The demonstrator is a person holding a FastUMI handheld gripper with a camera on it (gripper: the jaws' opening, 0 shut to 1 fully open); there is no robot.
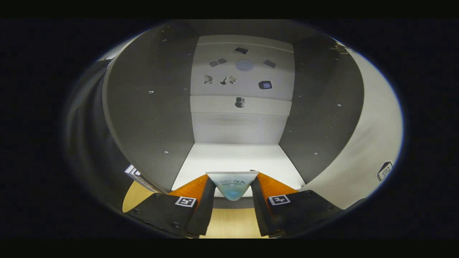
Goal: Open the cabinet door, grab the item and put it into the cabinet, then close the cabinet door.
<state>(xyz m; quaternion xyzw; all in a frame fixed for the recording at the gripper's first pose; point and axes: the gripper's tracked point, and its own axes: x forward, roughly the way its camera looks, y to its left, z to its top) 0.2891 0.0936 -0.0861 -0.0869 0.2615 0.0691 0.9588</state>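
Fingers (232,193) — pressed on tube (232,184)

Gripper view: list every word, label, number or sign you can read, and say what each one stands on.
"...YA": the tail of a printed word on the pale tube clamped in the gripper; its first letters are too blurred to read.
Square black-and-white markers on the gripper: patterns, no words.
Sticker on the open cabinet door: too small to read.
Small dark shapes on the cabinet's back panel: no legible text.
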